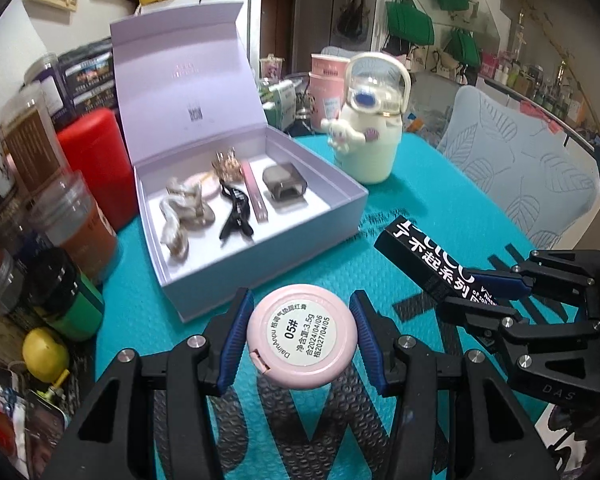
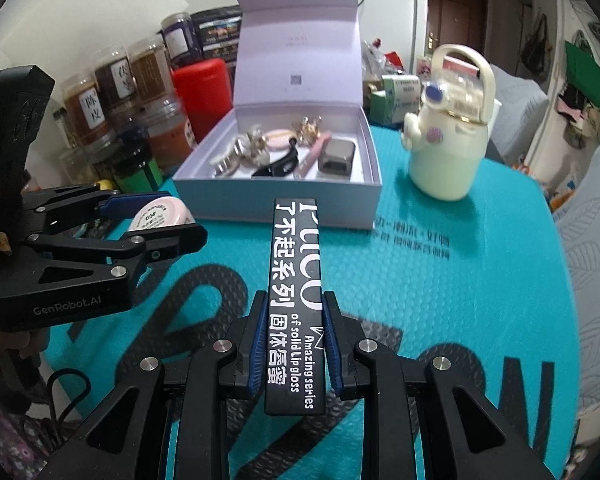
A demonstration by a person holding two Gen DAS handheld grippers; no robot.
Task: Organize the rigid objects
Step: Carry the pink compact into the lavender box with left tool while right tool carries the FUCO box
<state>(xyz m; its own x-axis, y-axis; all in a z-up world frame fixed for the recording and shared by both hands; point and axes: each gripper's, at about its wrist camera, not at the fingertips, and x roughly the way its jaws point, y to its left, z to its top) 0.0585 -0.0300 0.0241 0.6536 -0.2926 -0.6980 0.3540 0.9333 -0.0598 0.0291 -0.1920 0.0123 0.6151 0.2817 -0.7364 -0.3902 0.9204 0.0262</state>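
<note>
A teal bubble mailer with large dark lettering covers the tabletop. At about 1 o'clock on it stands a cream water bottle with a looped handle and a white cartoon dog figure on its side. At 10 o'clock a red canister stands upright, with clear plastic jars of brown contents crowded just beside it; some carry labels with Chinese characters. A green-and-black jar sits at 8 o'clock, a yellow lemon-shaped item near it. Two stacked pink paper cups stand behind the bottle, at 12 o'clock. A pale blue leaf-patterned chair back rises at 3 o'clock. Green bags hang on the far wall.
</note>
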